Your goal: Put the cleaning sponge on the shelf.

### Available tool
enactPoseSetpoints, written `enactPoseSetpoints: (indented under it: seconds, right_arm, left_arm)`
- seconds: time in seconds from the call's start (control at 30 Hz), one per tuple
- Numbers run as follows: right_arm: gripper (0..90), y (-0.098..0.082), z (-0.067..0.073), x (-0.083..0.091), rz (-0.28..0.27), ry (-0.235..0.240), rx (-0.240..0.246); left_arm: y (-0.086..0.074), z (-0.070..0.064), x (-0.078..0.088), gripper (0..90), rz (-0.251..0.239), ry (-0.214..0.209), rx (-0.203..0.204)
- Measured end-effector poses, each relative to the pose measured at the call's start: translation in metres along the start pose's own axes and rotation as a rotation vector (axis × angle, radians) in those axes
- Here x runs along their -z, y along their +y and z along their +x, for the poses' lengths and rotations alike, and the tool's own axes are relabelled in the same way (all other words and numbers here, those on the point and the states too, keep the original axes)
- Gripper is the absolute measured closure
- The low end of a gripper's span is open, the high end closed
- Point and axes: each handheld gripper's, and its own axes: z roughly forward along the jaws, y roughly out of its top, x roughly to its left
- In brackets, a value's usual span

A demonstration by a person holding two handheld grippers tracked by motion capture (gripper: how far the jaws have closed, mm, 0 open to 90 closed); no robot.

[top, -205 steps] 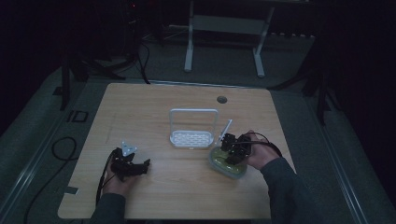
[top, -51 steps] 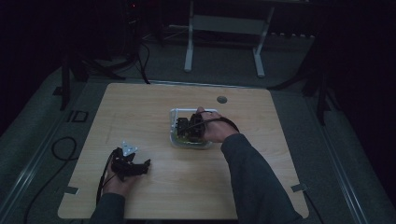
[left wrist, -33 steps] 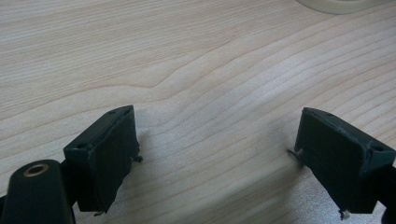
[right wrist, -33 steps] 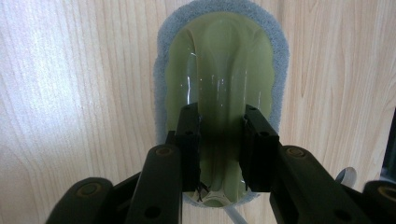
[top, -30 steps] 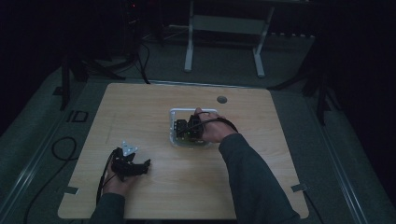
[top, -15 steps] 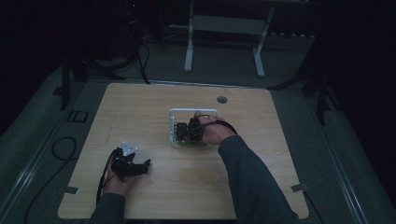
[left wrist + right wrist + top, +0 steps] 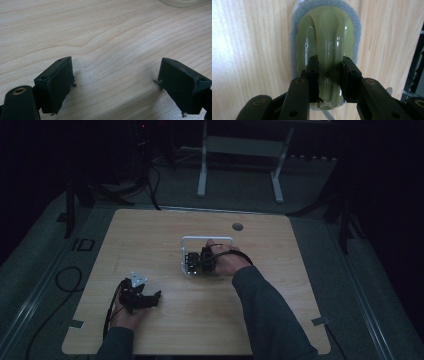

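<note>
- The right claw (image 7: pixel 329 75) is pinched on the raised green handle of a scrubbing sponge (image 7: pixel 325 32); each jaw presses one side of the glossy ridge.
- The sponge has a grey-blue foam rim beneath its translucent green top and hangs or rests over the pale wooden worktop (image 7: pixel 249 50); whether it touches the wood cannot be told.
- In the high view, the right claw (image 7: pixel 200 262) sits over a white wire rack (image 7: pixel 186 240) near the middle of the worktop (image 7: pixel 150 235).
- The left claw (image 7: pixel 116 82) is spread wide and holds nothing; only bare wood grain lies between its jaws.
- In the high view, the left claw (image 7: pixel 150 299) rests low at the worktop's near-left part, well apart from the rack.
</note>
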Motion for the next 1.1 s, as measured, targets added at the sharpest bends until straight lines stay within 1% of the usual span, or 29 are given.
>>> enactPoseSetpoints:
  seconds: [0.23, 0.4, 0.57, 0.77, 0.87, 0.93, 0.97, 1.07, 1.1]
  right_arm:
    - [71.5, 0.0, 0.0, -0.002, 0.001, -0.033, -0.001]
    - [71.0, -0.001, -0.001, -0.005, 0.001, -0.054, -0.015]
    - [64.1, -0.004, -0.003, -0.005, -0.007, -0.056, -0.037]
    - [58.9, -0.005, -0.003, 0.002, -0.037, -0.054, -0.049]
    - [56.7, -0.006, -0.001, 0.006, -0.049, -0.05, -0.063]
    - [56.3, -0.006, -0.001, 0.008, -0.055, -0.046, -0.069]
    - [56.0, -0.007, -0.001, 0.011, -0.071, -0.048, -0.08]
    - [56.1, -0.008, -0.001, 0.016, -0.091, -0.053, -0.088]
    - [56.2, -0.009, 0.0, 0.018, -0.1, -0.05, -0.098]
  left_arm:
    - [0.0, 0.0, 0.0, 13.2, 0.0, 0.0, 0.0]
    - [0.0, 0.0, 0.0, 13.2, 0.001, 0.0, -0.001]
    - [0.0, 0.0, 0.0, 13.2, 0.001, 0.0, 0.0]
    - [0.0, 0.0, 0.0, 13.2, 0.0, 0.0, 0.0]
    - [0.0, 0.0, 0.0, 13.2, 0.001, 0.0, 0.0]
    - [0.0, 0.0, 0.0, 13.2, 0.001, 0.0, 0.0]
    - [0.0, 0.0, 0.0, 13.2, 0.002, 0.0, 0.0]
    - [0.0, 0.0, 0.0, 13.2, 0.001, 0.0, 0.0]
    - [0.0, 0.0, 0.0, 13.2, 0.001, 0.0, 0.0]
